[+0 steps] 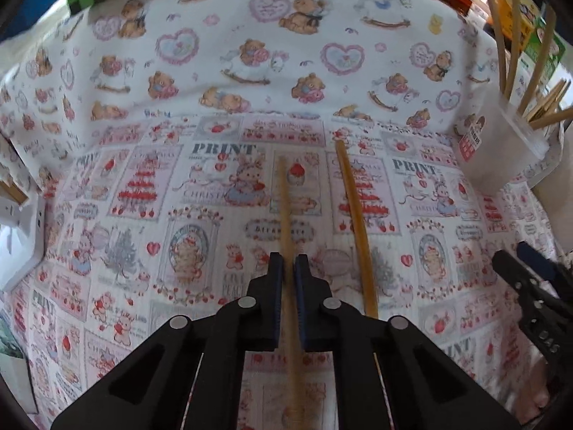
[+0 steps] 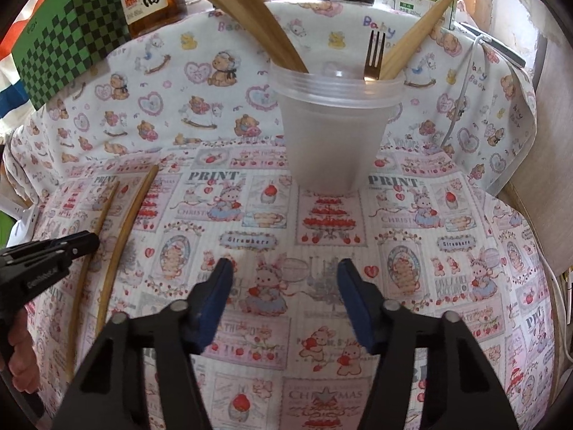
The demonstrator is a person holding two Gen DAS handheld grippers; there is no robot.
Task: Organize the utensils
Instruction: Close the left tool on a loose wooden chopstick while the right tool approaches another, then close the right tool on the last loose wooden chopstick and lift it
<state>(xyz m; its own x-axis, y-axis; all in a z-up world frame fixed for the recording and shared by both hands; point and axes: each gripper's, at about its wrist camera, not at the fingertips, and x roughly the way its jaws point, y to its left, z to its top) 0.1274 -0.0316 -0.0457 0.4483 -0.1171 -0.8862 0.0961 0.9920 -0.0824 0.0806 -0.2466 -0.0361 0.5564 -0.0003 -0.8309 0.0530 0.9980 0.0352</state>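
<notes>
Chopstick lies on the surface left of the cup, pinched in the shut left hand-held gripper — lift it level, clear its neighbour, tip it into the cup — right hand-held gripper half-open, empty.

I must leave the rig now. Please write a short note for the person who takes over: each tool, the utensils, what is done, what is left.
Left tool: shut on one chopstick lying on the cloth.
Right tool: open, nothing between its fingers, facing the plastic cup.
Second chopstick: loose on the cloth beside the gripped one.
Done: several chopsticks and a fork stand in the cup.
Left: put both remaining chopsticks into the cup.
</notes>
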